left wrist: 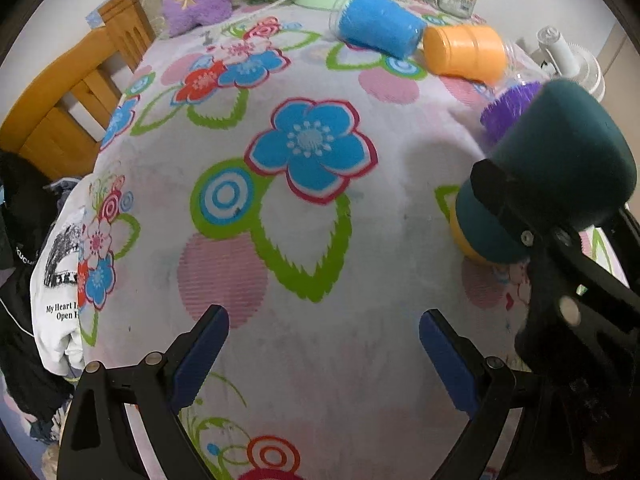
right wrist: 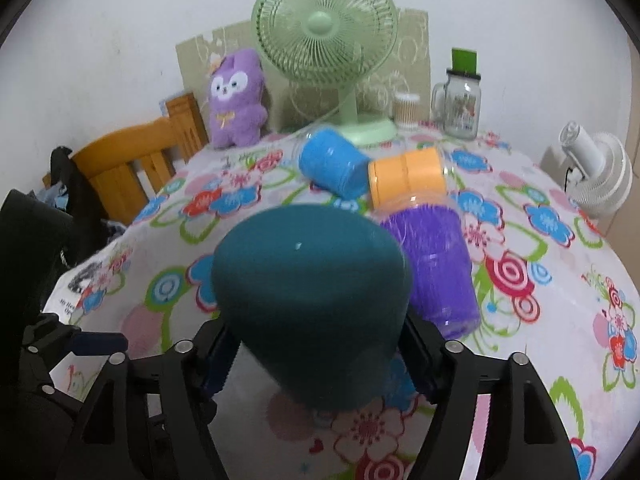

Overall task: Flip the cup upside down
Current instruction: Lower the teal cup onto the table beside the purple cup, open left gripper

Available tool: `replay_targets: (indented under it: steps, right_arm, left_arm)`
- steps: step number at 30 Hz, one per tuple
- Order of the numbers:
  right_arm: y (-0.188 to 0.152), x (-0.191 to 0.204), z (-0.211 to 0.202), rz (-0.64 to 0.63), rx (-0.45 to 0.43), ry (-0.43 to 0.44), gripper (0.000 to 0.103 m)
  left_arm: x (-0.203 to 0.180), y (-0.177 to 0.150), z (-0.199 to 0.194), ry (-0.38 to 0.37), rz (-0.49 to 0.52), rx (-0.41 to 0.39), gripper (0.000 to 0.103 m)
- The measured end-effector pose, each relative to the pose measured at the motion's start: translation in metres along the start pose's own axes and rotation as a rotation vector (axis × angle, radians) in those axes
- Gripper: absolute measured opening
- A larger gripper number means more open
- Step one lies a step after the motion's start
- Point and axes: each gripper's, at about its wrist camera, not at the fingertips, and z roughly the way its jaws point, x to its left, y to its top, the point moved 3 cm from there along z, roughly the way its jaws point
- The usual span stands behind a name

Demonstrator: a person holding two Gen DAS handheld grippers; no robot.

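My right gripper [right wrist: 316, 364] is shut on a dark teal cup [right wrist: 312, 300] and holds it tilted above the flowered tablecloth [right wrist: 560, 300], its closed base facing the camera. In the left wrist view the same teal cup [left wrist: 560, 164] shows at the right, clamped in the right gripper [left wrist: 516, 216], with an orange-yellow rim or inside at its lower end. My left gripper [left wrist: 324, 352] is open and empty over the cloth [left wrist: 320, 240]. A blue cup [right wrist: 332, 168], an orange cup [right wrist: 408, 176] and a purple cup [right wrist: 436, 264] lie on their sides behind.
A green fan [right wrist: 328, 52], a purple plush toy [right wrist: 236, 100], a glass mug jar [right wrist: 460, 104] and a small white container [right wrist: 406, 110] stand at the table's back. A white fan [right wrist: 596, 172] is at right. A wooden chair [right wrist: 132, 168] with clothes stands at left.
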Motion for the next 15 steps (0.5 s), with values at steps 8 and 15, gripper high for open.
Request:
replay_targets:
  steps: [8, 15]
  right_arm:
    - [0.016, 0.009, -0.023, 0.020, 0.101, 0.016, 0.099]
    - [0.048, 0.007, -0.056, 0.080, 0.142, -0.015, 0.099]
  left_arm:
    - [0.003, -0.002, -0.025, -0.037, 0.018, 0.053, 0.097]
    - [0.015, 0.013, -0.065, -0.090, -0.021, 0.030, 0.099]
